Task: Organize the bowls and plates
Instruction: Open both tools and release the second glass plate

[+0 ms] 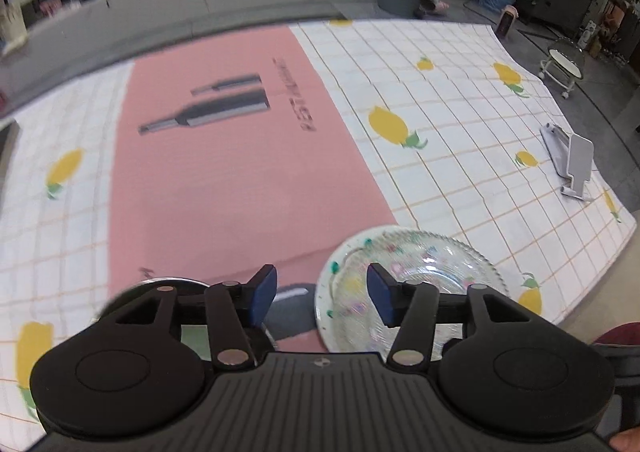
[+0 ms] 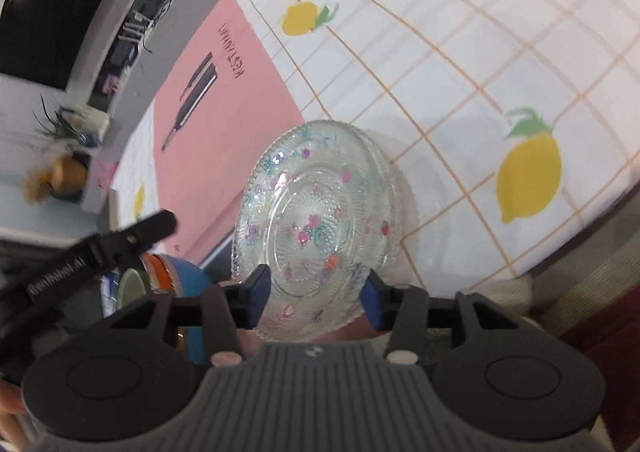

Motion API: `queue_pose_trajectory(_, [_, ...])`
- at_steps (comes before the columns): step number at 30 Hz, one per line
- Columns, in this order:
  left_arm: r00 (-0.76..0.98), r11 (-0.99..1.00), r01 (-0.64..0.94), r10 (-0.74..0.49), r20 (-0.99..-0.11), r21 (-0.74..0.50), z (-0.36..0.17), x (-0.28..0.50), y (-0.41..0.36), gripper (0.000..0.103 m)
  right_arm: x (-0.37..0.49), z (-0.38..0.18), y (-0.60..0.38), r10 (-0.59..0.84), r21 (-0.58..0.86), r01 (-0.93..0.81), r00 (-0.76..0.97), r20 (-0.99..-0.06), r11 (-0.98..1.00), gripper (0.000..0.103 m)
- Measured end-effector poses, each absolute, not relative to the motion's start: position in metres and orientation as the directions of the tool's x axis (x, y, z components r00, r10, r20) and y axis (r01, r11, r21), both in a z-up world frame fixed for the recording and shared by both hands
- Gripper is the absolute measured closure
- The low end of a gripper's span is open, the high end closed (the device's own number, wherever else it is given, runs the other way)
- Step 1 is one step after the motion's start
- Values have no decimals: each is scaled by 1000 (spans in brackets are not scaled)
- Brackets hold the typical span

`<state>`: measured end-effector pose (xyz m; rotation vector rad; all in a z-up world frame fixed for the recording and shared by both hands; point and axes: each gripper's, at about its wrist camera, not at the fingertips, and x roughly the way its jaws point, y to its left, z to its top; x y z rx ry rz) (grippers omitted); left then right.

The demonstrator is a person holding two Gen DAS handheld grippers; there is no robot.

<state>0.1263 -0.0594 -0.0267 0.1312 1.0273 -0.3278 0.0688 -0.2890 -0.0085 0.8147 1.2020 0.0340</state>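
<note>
A clear patterned glass plate [image 1: 416, 276] lies on a white plate [image 1: 326, 292] near the table's front edge. My left gripper [image 1: 322, 298] is open just above and left of them, holding nothing. In the right wrist view the glass plate [image 2: 316, 208] fills the middle, and my right gripper [image 2: 316, 292] is open with its blue pads either side of the plate's near rim. A stack of bowls [image 2: 176, 280] with orange and blue rims sits to the left. A dark round dish [image 1: 168, 286] shows under my left gripper's left arm.
A pink placemat [image 1: 224, 172] lies on the white lemon-print tablecloth [image 1: 440, 112]. A white phone stand [image 1: 572, 160] is at the table's right edge. The other gripper's black finger [image 2: 120, 236] reaches in from the left.
</note>
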Motion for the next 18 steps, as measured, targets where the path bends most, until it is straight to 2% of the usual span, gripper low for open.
queue_pose_trajectory(9, [581, 953, 296, -124, -804, 67, -6, 106, -53, 33, 72, 5, -271, 394, 493, 276, 346, -852, 825, 38])
queue_pose_trajectory(11, [600, 956, 278, -98, -794, 93, -4, 102, -49, 32, 69, 11, -267, 371, 466, 267, 337, -865, 844, 26])
queue_pose_trajectory(14, [610, 963, 249, -72, -789, 105, -2, 98, -40, 32, 63, 17, -262, 304, 394, 244, 335, -892, 886, 26])
queue_pose_trajectory(18, [607, 975, 202, -52, -793, 91, -1, 91, -18, 31, 67, 15, -267, 334, 432, 244, 357, -872, 868, 24])
